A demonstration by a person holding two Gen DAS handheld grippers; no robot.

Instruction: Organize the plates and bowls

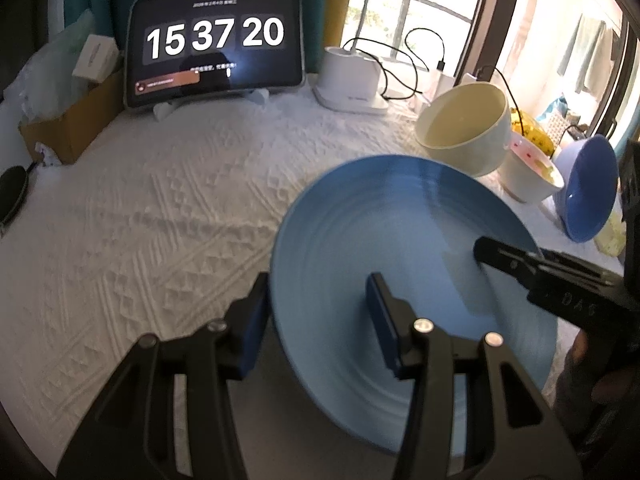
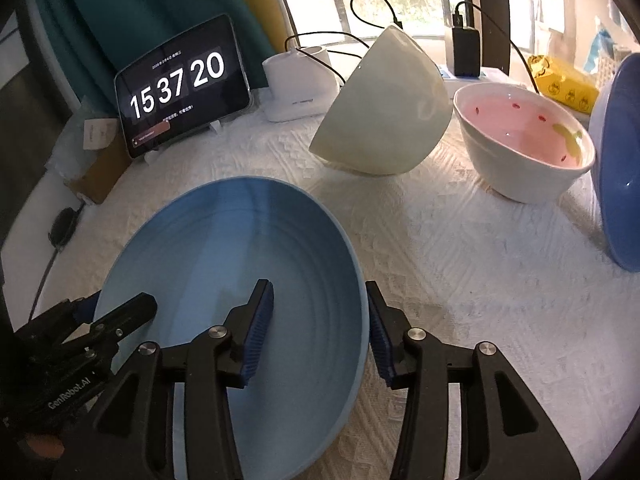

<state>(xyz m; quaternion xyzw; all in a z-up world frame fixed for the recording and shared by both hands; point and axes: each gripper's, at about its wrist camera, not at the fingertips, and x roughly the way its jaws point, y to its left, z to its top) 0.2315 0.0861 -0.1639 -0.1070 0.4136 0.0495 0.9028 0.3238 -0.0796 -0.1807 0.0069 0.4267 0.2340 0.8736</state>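
Glazed ware: the light blue plate [image 2: 224,280] looks like ceramic, so likely stiff, fairly heavy, slick on its ridged face and breakable if dropped.
Plate position: near middle of the white textured cloth [image 1: 160,208], with both tongs at its rim.
Left gripper [image 1: 320,320]: jaws spread, straddling the plate's left rim, one pad outside and one over the inner face; no pinch visible.
Right gripper [image 2: 320,332]: jaws likewise spread across the right rim, pads apart from the wall as far as I can tell.
Where to hold: opposite rims, as now, seems best; a shallow pinch on a glossy lip could slip, so seat the pads well down.
Bowls: the cream bowl [image 2: 384,108] lies tipped on its side at the far right, the pink-lined bowl [image 2: 524,140] stands upright just beside it, and the dark blue bowl [image 2: 620,160] stands on edge at the right border.
Open room: left and far-middle cloth is free; the tablet clock [image 1: 216,44] and white charger [image 1: 352,80] line the far edge.
Risk: the tipped bowls may roll if nudged.
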